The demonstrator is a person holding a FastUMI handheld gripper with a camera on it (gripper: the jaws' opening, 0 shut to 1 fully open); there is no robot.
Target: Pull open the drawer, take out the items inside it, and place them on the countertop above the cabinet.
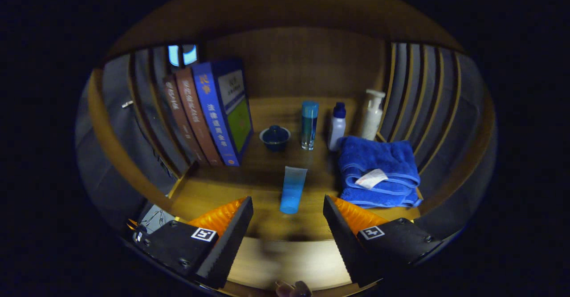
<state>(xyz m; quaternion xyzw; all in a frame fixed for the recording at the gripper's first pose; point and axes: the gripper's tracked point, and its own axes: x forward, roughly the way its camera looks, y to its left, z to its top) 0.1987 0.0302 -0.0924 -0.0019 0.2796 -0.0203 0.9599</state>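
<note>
The blue tube [292, 189] lies flat on the wooden countertop [267, 172], just ahead of the gripper [288, 208] and in line with the gap between its 2 fingers [229, 239], which are spread wide and grip nothing. To the right of the tube sits a folded blue towel [378, 172]. Beyond stand a small dark lidded bowl [275, 137], a tall blue cylinder bottle [309, 124] and a white bottle with a blue cap [337, 127], then a white pump bottle [372, 114] near the back corner. At the left, 3 books [209, 114] stand upright.

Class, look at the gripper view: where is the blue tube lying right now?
The blue tube lies flat on the wooden countertop, just ahead of the open tongs, left of the folded blue towel.
</note>
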